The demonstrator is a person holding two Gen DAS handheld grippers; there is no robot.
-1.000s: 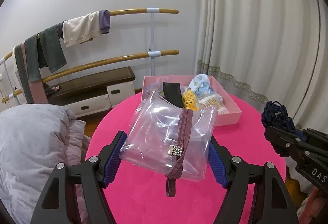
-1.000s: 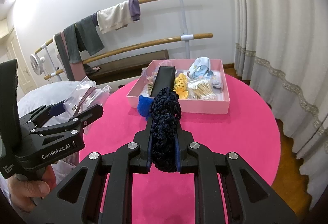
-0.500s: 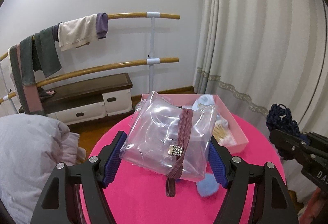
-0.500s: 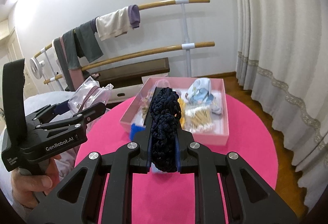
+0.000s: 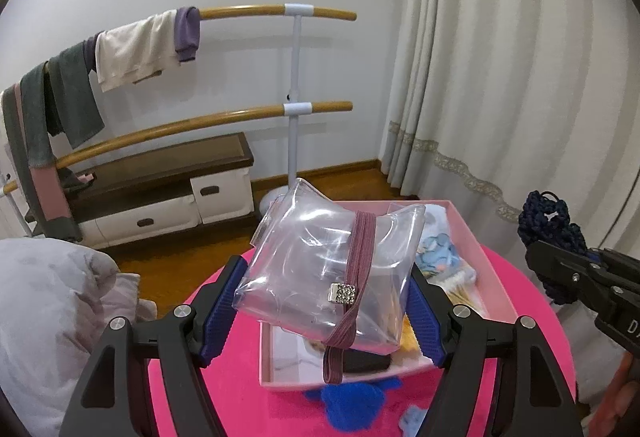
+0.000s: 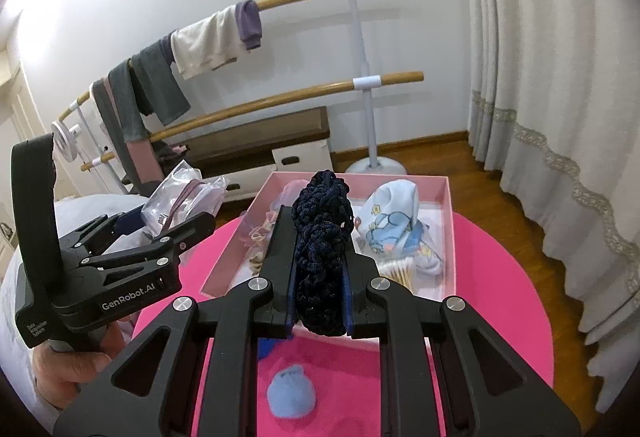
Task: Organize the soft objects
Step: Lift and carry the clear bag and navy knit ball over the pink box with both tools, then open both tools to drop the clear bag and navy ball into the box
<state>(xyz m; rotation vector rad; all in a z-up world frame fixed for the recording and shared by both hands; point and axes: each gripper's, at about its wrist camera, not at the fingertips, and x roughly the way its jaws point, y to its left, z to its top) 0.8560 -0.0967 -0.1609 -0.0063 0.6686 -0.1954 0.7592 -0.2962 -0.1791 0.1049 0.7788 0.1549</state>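
Note:
My left gripper (image 5: pixel 320 301) is shut on a clear plastic pouch (image 5: pixel 320 261) with a mauve elastic band, held above the near end of the pink box (image 5: pixel 480 257). My right gripper (image 6: pixel 320 269) is shut on a dark navy knitted piece (image 6: pixel 320 221), held above the box (image 6: pixel 448 221). In the box lie a light blue printed cloth (image 6: pixel 396 217), cotton swabs (image 6: pixel 400 267) and small items. A light blue pompom (image 6: pixel 291 391) and a dark blue fuzzy piece (image 5: pixel 348 403) lie on the pink table (image 6: pixel 500 309) before the box.
A ballet barre (image 5: pixel 224 117) draped with clothes stands at the back wall, above a low wooden bench (image 5: pixel 160 173). White curtains (image 5: pixel 500 77) hang to the right. A grey quilt (image 5: pixel 52 317) lies left of the table.
Both grippers have moved forward and risen over the box, still holding their items. The box now lies under the fingertips, and the pompoms show near the table's front.

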